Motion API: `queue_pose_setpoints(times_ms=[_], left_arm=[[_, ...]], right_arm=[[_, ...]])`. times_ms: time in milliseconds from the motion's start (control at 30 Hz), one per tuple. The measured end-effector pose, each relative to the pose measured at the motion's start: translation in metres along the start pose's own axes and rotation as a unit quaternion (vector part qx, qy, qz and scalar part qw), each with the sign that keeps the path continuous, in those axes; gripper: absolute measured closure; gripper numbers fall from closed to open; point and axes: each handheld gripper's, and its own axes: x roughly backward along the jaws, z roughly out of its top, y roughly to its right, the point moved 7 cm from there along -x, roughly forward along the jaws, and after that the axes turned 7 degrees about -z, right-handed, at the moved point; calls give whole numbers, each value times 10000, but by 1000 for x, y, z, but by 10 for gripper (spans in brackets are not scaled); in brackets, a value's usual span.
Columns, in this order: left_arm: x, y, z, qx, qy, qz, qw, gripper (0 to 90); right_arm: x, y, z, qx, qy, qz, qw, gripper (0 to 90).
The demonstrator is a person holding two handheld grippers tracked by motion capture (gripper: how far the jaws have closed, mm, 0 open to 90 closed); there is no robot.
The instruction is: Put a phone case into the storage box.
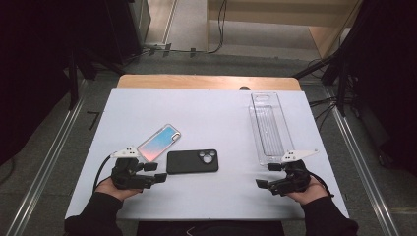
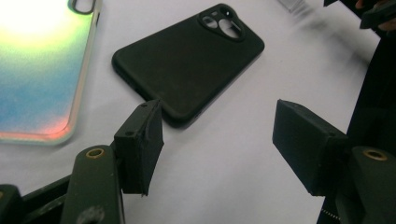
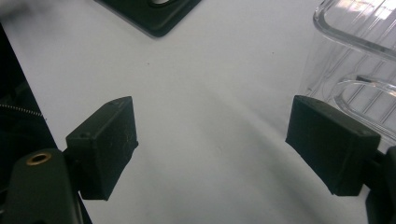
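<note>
Looking down, the black case lies flat on the desk, just right of the left gripper, whose fingers are open and empty. Left gripper view: matte, rounded slab – fingers could skid it into the glossy iridescent case. Right gripper view: right gripper open, empty, beside the clear ribbed tray.

black sleeves, black grippers with grey three-cornered plates, brass-looking, perhaps metal, screws.

Black phone case flat, camera cutout rightward
</note>
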Motion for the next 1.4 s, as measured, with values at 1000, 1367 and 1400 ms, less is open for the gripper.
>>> queue_pose_setpoints(times_ms=[1000,1367,1400], left_arm=[[9,-28,35,-164,154,504,9985,265],[7,-42,64,-412,115,557,9975,0],[5,-46,66,-436,84,613,9971,0]], right_arm=[[-2,1,-2,3,-69,8,10000,144],[-2,1,-2,5,-84,3,10000,144],[-2,1,-2,4,-82,3,10000,144]])
